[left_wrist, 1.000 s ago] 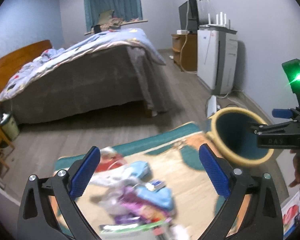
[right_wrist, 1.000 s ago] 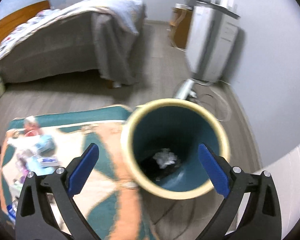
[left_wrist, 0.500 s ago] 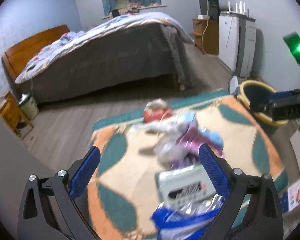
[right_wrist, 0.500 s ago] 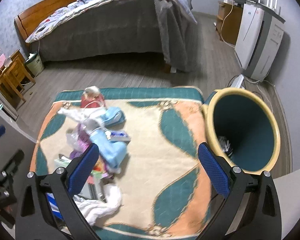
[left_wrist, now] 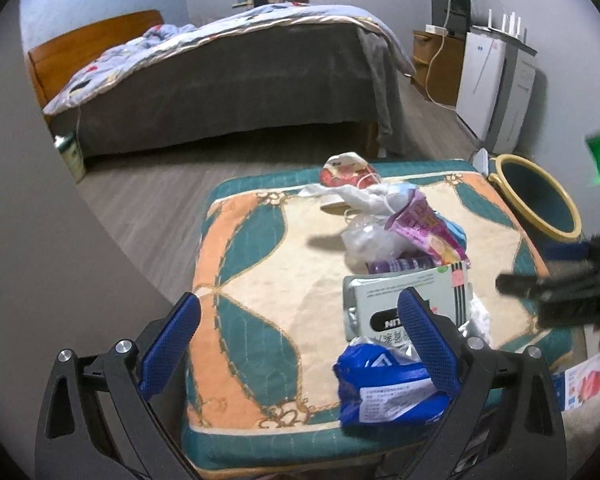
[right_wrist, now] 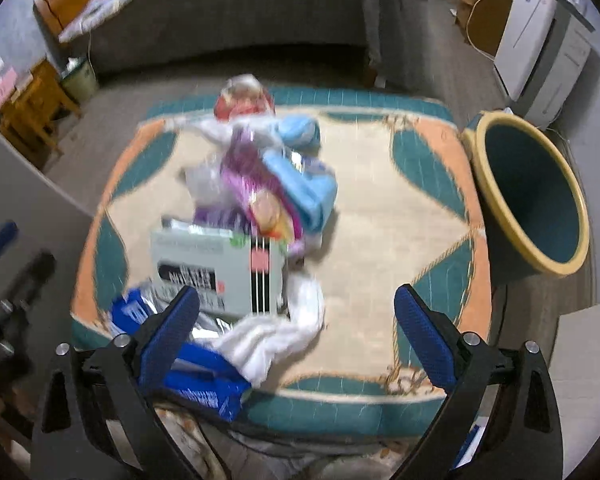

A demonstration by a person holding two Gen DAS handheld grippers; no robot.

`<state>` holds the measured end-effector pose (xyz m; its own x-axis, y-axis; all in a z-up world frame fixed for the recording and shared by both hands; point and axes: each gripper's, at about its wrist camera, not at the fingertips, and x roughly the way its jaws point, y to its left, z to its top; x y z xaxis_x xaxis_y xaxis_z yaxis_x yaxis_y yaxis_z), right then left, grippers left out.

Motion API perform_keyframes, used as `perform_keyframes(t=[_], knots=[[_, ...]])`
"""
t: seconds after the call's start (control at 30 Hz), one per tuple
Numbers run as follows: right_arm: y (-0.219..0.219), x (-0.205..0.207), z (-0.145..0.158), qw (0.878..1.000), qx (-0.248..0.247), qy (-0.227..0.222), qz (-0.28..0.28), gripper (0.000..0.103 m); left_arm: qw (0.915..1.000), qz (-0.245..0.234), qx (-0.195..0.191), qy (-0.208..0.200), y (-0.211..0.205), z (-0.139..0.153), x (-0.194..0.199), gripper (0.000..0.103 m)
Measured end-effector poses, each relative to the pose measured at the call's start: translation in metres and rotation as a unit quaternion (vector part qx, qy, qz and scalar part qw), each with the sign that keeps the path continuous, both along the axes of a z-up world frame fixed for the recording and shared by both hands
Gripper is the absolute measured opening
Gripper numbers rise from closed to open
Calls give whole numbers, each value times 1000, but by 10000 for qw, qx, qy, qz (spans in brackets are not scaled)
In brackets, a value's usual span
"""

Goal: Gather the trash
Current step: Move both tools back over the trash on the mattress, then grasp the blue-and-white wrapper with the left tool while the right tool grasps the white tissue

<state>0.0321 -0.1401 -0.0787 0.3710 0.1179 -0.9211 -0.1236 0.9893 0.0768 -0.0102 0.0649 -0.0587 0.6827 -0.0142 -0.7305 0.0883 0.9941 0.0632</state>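
Observation:
A heap of trash lies on a teal, orange and cream mat [left_wrist: 280, 272]: a blue wrapper [left_wrist: 380, 392], a grey-green packet [left_wrist: 404, 292], a purple snack bag [left_wrist: 424, 224] and a red cup [left_wrist: 340, 168]. My left gripper [left_wrist: 300, 320] hangs open above the mat's near edge, its right finger over the blue wrapper. My right gripper [right_wrist: 298, 308] points steeply down at the heap. Its jaws are closing, wide apart, with white tissue [right_wrist: 276, 332] below the gap and untouched. A teal bin [right_wrist: 540, 200] with a yellow rim stands right of the mat.
A bed [left_wrist: 220, 80] with a grey skirt fills the far side. A white appliance [left_wrist: 496, 80] and a wooden cabinet [left_wrist: 432, 56] line the right wall. A small green-white pail [left_wrist: 70, 156] sits by the bed's left corner, next to a wooden nightstand [right_wrist: 32, 108].
My right gripper has left the bin's mouth and come leftward and down over the trash heap. My left gripper has also shifted to the mat's near edge, closer to the blue wrapper.

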Motion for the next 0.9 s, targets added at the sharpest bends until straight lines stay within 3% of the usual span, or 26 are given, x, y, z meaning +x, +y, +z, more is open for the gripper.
perform_keyframes(t=[0.13, 0.27, 0.37, 0.43, 0.5, 0.57, 0.67, 0.9], knots=[[9, -4, -14, 9997, 101, 219, -36, 81, 10000, -32, -27, -7, 6, -1, -3, 98], [20, -5, -26, 9984, 220, 513, 30, 67, 9999, -92, 50, 47, 10, -4, -5, 98], [31, -7, -32, 9977, 214, 633, 139, 64, 9999, -92, 22, 115, 13, -8, -5, 98], [35, -7, -38, 9968, 172, 759, 196, 52, 9998, -116, 41, 152, 13, -10, -5, 98], [31, -6, -43, 9959, 140, 890, 108, 20, 9997, -157, 39, 192, 12, -12, -4, 98], [22, -2, -40, 9959, 279, 857, -101, 10, 9995, -194, -31, 257, 11, -15, -3, 98], [12, 2, -27, 9967, 444, 622, -261, 6, 9980, -317, -248, 493, 3, -25, -3, 98], [-5, 7, -5, 9966, 644, 279, -441, 6, 9914, -822, -289, 972, -32, -49, -10, 97]])
